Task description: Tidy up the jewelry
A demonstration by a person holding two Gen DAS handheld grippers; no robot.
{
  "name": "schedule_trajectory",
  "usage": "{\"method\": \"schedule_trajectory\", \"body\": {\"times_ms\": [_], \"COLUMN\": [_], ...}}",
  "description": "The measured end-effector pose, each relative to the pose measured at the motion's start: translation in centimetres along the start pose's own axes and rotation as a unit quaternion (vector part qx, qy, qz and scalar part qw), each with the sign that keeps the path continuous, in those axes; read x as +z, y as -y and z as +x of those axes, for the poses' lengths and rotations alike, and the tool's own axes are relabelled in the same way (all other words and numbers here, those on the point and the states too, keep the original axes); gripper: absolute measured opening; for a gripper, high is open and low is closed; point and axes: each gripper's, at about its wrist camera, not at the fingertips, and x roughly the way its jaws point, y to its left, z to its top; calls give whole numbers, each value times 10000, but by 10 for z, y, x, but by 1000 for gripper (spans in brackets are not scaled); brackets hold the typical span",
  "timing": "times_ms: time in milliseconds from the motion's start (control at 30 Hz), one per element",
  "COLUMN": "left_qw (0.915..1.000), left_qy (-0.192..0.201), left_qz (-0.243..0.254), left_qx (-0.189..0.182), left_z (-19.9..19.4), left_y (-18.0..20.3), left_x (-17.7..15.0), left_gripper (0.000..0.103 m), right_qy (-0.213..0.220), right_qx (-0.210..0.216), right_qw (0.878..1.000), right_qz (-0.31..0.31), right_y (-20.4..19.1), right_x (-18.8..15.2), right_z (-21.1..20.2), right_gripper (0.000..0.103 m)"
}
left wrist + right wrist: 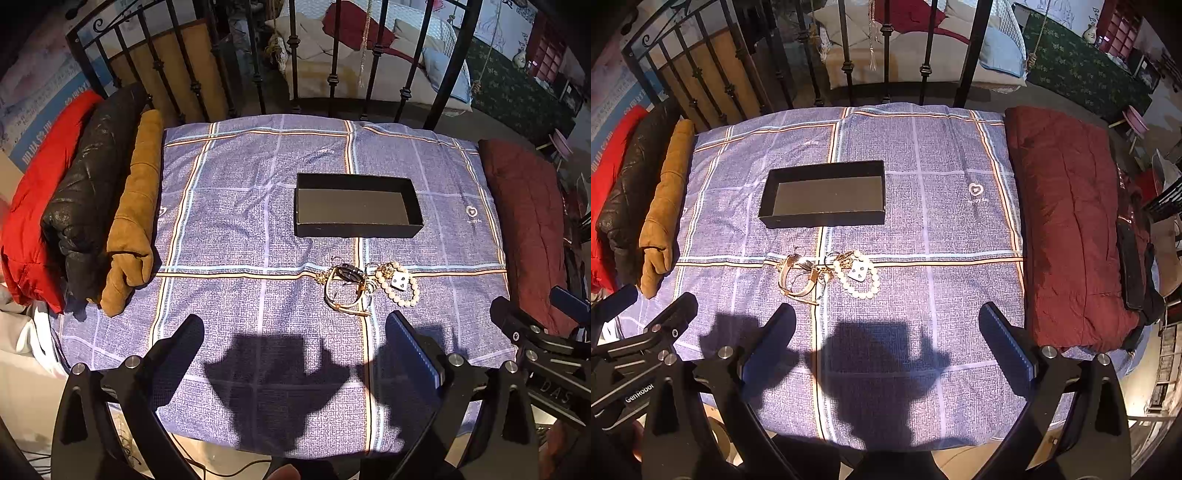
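An empty black box [356, 206] [825, 194] lies open-topped on the blue checked cloth. In front of it sits a small heap of jewelry: a white pearl bracelet [400, 286] [858, 280] with a pale heart-marked charm, a gold band bracelet [341, 295] [798, 280], and tangled chain pieces. My left gripper [295, 332] hovers open above the cloth, nearer than the heap and left of it. My right gripper [886, 325] is open too, nearer than the heap and slightly right. Nothing sits between either pair of fingers.
Folded red, black and tan garments [92, 206] [661, 206] line the cloth's left edge. A dark red quilt [532, 229] [1071, 229] lies along the right. A black iron railing [332, 74] [886, 66] stands behind. Each view catches the other gripper at its side.
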Motion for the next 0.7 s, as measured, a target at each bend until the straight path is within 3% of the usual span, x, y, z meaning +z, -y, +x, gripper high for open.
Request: {"method": "schedule_trajectory", "body": {"times_ms": [700], "left_qw": [9999], "left_qy": [132], "left_qz": [82], "left_qx": [67], "left_z": [-8], "left_y": [3], "left_x": [7], "left_gripper": [97], "right_qy": [74], "right_qx": [29], "right_qw": [10000], "right_qz": [-11], "right_y": [-1], "right_x": [6], "right_z": [-6], "right_gripper": [98]}}
